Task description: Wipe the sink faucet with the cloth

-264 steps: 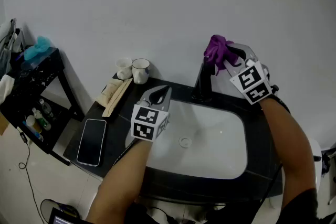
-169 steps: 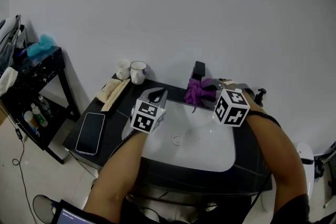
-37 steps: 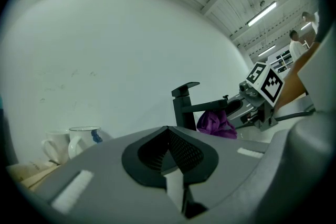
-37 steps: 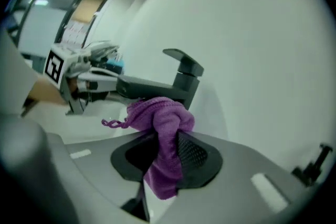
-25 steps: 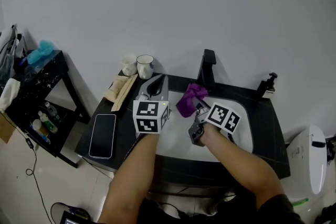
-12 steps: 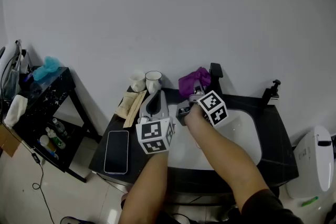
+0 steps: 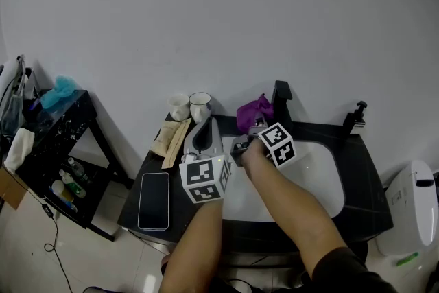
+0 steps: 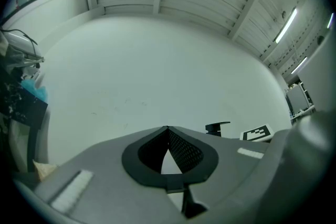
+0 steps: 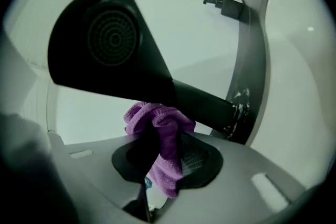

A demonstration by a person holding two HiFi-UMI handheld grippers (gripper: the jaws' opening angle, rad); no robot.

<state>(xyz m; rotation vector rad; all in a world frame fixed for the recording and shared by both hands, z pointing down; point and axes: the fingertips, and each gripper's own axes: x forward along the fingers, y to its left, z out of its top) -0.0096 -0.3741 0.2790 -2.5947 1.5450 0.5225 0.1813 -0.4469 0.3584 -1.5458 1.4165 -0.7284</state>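
Observation:
The black faucet [image 7: 278,97] rises at the back of the white sink [image 7: 322,190]. My right gripper [image 7: 255,125] is shut on the purple cloth [image 7: 253,112] and holds it just left of the faucet's column. In the right gripper view the cloth [image 9: 157,119] bunches between the jaws of my right gripper [image 9: 159,150] and touches the underside of the black spout [image 9: 118,55]. The left gripper [image 7: 205,123] hovers over the counter's left part, shut and empty. In its own view, the left gripper [image 8: 168,132] points at the wall, with the faucet's top [image 8: 217,127] at the right.
Two cups [image 7: 191,106] stand at the back left of the black counter [image 7: 356,183], next to a flat packet [image 7: 171,136]; a phone [image 7: 154,191] lies at the front left. A soap dispenser [image 7: 353,117] stands at the back right. A black side table [image 7: 58,123] is at the far left.
Over the last second my right gripper carried the cloth from above the basin up to the faucet's left side; since half a second ago it shifted only slightly. The left gripper barely moved.

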